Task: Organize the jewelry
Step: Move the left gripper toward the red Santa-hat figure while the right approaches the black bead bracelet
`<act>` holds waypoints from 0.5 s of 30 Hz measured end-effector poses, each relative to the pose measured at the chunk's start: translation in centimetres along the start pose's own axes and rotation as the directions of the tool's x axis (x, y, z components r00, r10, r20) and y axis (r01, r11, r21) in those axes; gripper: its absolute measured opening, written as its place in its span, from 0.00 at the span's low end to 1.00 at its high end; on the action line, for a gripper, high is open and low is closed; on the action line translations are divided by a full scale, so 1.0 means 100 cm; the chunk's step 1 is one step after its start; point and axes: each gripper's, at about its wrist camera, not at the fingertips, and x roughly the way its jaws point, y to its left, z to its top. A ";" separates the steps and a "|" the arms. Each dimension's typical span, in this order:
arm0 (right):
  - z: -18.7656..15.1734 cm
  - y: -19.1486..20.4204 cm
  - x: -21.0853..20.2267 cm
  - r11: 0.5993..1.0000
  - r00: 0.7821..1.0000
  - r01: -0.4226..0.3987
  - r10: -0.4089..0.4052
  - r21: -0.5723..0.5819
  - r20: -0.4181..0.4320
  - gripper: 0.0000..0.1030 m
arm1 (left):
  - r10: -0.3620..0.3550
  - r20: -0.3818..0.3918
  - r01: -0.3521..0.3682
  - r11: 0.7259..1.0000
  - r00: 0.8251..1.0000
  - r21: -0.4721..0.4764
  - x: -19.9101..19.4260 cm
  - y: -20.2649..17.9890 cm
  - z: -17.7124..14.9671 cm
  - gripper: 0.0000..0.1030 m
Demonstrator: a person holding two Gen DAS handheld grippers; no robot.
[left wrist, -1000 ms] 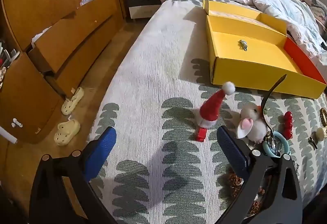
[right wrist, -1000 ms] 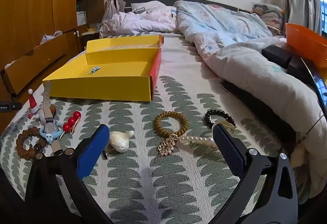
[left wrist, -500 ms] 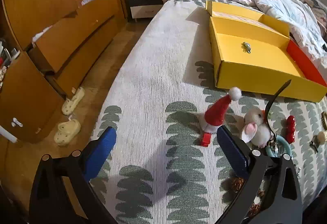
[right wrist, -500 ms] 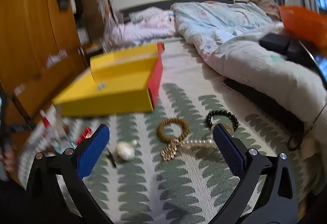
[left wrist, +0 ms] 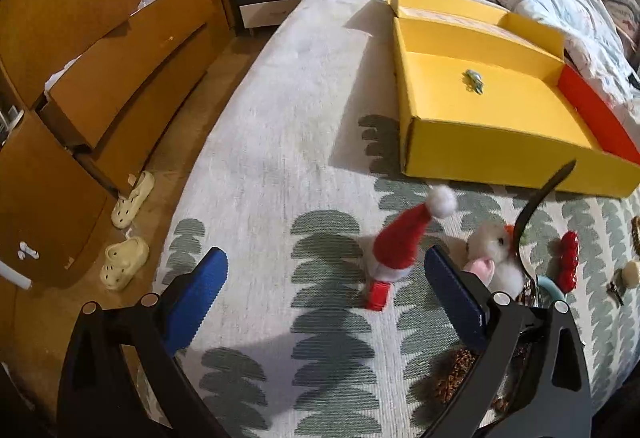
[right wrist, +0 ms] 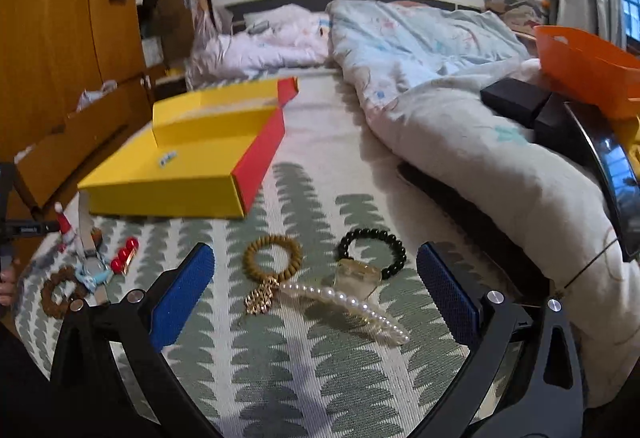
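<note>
The right gripper (right wrist: 312,288) hangs wide open and empty over the pearl clip (right wrist: 344,304), low centre of its view; it would do best to close across the clip's narrow width, clear of the black bracelet (right wrist: 374,252) and wooden bracelet (right wrist: 273,257) touching or just beside it. The left gripper (left wrist: 320,294), also open and empty, faces the Santa hat (left wrist: 400,244), while the yellow box (right wrist: 192,174) at mid-left holds one small piece.

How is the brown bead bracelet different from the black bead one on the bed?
The tan wooden bracelet has dull beads; the black bracelet has shiny ones. A gold charm hangs off the tan one, while a clear hair clip overlaps the black one. Both are bead rings lying flat on the bedspread.
</note>
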 end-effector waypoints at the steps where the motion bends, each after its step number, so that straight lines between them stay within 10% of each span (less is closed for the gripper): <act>1: 0.000 0.002 0.001 1.000 1.000 0.008 -0.008 -0.011 -0.002 0.97 | 0.004 -0.006 -0.004 1.000 1.000 0.010 0.002 -0.003 -0.001 0.94; 15: 0.002 0.010 0.018 0.994 0.994 0.103 -0.101 0.043 -0.050 0.97 | 0.005 -0.022 -0.005 1.000 1.000 0.015 0.009 -0.007 -0.002 0.94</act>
